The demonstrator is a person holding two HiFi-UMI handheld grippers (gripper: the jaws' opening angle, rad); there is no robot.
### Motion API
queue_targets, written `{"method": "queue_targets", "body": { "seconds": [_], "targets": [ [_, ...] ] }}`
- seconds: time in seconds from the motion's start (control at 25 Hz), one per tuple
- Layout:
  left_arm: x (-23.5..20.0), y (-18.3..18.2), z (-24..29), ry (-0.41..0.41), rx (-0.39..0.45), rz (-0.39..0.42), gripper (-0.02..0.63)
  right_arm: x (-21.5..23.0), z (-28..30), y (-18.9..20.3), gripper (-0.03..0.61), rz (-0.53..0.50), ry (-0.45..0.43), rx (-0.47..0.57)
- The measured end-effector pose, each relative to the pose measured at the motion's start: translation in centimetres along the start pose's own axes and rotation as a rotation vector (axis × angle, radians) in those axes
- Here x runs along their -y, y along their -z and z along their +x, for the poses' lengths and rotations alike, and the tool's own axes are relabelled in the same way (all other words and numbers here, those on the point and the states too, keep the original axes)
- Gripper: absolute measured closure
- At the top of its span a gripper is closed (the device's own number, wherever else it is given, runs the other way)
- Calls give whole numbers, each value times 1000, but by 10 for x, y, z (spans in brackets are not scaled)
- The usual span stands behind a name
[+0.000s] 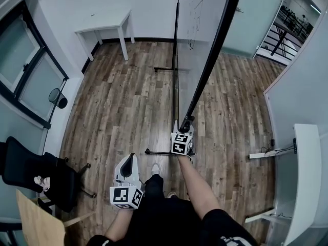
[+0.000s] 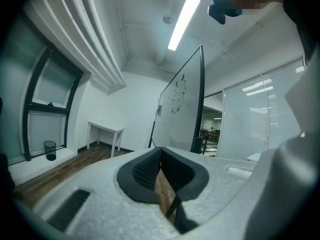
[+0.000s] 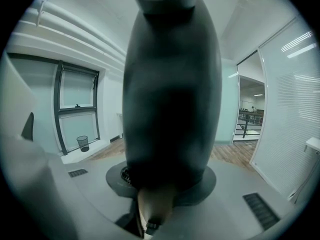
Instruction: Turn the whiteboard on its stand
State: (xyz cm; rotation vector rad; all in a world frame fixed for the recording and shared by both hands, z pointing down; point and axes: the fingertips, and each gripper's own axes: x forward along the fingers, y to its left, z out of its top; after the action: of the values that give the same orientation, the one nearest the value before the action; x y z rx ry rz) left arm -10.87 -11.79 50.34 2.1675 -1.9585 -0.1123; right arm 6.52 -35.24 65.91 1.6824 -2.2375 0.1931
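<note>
The whiteboard stands almost edge-on ahead of me on its black stand, its dark frame running down toward me. My right gripper is shut on the lower end of that frame. In the right gripper view the frame fills the middle between the jaws of the right gripper. My left gripper hangs low at my left, away from the board, shut and empty. The left gripper view shows the left gripper with the whiteboard beyond it, a drawing on its face.
A white table stands at the far wall. A mesh bin sits by the left window and a black chair at my left. A white desk with cables lines the right wall. The stand's foot bar lies by my feet.
</note>
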Motion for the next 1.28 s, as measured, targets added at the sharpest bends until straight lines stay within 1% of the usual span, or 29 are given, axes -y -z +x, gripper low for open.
{"method": "queue_targets", "body": {
  "seconds": [0.2, 0.32, 0.44, 0.6, 0.76, 1.0, 1.28],
  "targets": [
    [24, 22, -50, -17, -12, -19, 597, 0, -44, 21, 449, 0, -13, 2],
    [35, 30, -73, -10, -15, -7, 597, 0, -69, 30, 449, 0, -19, 8],
    [43, 32, -91, -11, -12, 1, 597, -3, -91, 36, 449, 7, -32, 8],
    [52, 25, -111, -8, 0, 5, 597, -6, -113, 45, 449, 10, -44, 5],
    [62, 23, -125, 7, -6, 18, 597, -7, -137, 51, 449, 3, -41, 4],
    [63, 28, -132, 45, -31, 22, 597, -14, -165, 60, 449, -5, -28, -1],
    [59, 29, -136, 119, -52, 26, 597, -44, -204, 68, 451, -1, -19, 7]
  ]
}}
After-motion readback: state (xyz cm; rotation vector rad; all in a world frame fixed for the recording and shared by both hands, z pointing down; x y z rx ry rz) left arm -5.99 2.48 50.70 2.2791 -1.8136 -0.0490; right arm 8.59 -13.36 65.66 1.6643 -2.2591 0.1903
